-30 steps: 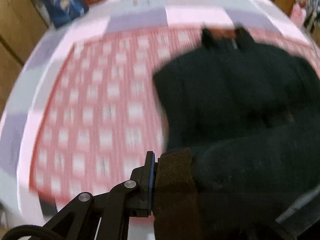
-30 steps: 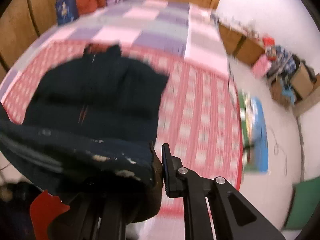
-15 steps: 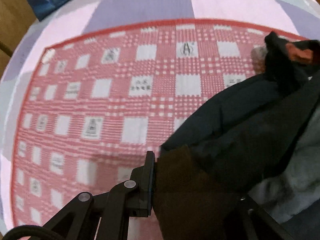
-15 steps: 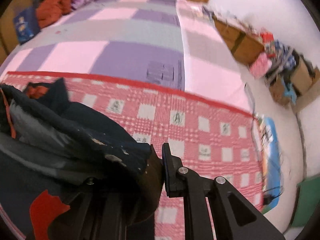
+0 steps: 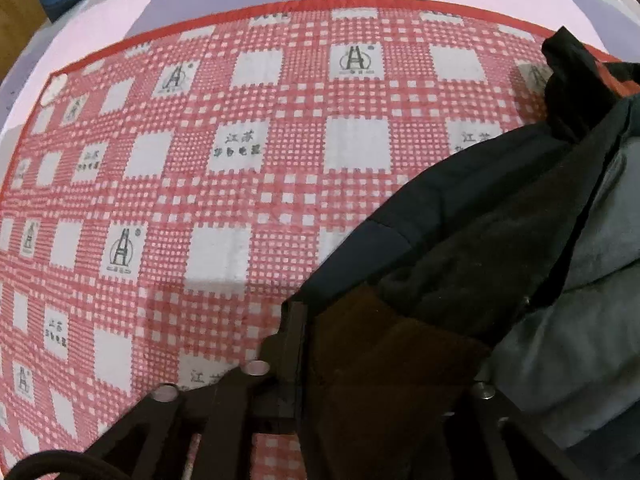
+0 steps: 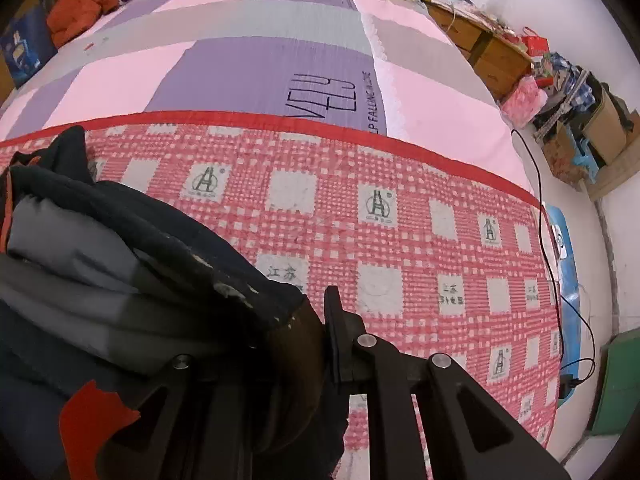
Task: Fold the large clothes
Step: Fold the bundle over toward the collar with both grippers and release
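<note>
Item: dark padded jacket (image 5: 500, 216), folded over on itself on the red checked blanket (image 5: 200, 200), with its collar (image 5: 576, 80) toward the blanket's red far border. We hold its brown hem in both tools: the left gripper (image 5: 384, 344) has jaws starting to part with cloth between them, and the right gripper (image 6: 304, 336) is clamped on the hem. To finish this fold well, we judge both corners should be laid level and square on the jacket before release.
</note>
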`<state>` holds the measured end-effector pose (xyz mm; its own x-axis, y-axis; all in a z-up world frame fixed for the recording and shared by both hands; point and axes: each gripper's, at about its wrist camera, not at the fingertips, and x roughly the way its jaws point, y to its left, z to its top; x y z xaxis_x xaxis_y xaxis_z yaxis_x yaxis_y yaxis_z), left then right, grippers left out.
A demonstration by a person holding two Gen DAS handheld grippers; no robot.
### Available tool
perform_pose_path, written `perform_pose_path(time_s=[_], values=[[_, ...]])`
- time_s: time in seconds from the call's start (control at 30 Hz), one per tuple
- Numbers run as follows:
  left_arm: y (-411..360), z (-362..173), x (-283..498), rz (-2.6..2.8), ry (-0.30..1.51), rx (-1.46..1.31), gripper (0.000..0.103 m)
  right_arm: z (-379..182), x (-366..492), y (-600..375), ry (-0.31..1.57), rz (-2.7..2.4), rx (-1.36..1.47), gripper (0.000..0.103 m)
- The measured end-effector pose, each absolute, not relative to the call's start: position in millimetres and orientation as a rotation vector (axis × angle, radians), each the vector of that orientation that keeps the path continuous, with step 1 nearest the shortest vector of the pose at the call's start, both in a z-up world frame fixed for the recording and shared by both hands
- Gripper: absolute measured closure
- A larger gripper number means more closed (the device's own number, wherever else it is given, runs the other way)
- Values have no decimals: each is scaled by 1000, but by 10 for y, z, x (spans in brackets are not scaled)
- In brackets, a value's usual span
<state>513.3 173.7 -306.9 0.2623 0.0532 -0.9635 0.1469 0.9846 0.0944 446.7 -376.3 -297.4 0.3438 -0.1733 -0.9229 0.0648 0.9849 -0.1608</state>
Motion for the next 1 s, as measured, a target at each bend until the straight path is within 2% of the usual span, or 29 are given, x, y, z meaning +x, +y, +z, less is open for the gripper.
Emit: perform_pose_path(time_s=[0.1, 0.17, 0.23, 0.27, 0.3, 0.33, 0.37, 0.4, 0.57, 0.7, 0.87, 1.0], values=[[1749, -2944, 5192, -74, 1333, 217, 66, -2972, 4487, -3778, 1232, -145, -96, 87], [1763, -2801, 5232, -94, 1340, 266, 37, -2936, 4511, -3791, 1259, -114, -95, 85], [1815, -2613, 5274, -157, 1356, 261, 21, -2828, 4543, -3797, 1289, -66, -108, 78], [1860, -2500, 5308, -185, 1368, 243, 15, -2753, 4565, -3819, 1306, -41, -98, 65], [1904, -2369, 5341, -201, 1365, 225, 12, -2684, 4584, -3846, 1316, -24, -88, 40], [1928, -2266, 5356, -202, 1353, 216, 7, -2598, 4618, -3899, 1333, -7, -71, 26], [1973, -2123, 5375, -199, 1330, 202, 4, -2472, 4667, -3975, 1343, 20, -32, 5], [2039, -1920, 5393, -190, 1296, 168, 4, -2358, 4694, -4026, 1335, 27, -9, 0], [2244, -1327, 5222, -84, 1143, 20, 3, -1618, 4605, -4243, 1204, 4, 72, 0], [1846, -1296, 4596, -53, 1022, 91, 3, -1349, 3980, -3734, 1027, 42, -68, 0], [935, -1855, 3683, -210, 1053, 65, 3, -1904, 3263, -2664, 995, 141, -170, 0], [261, -2500, 3344, -260, 1093, 165, 2, -2676, 3099, -1796, 1071, 180, -328, 0]])
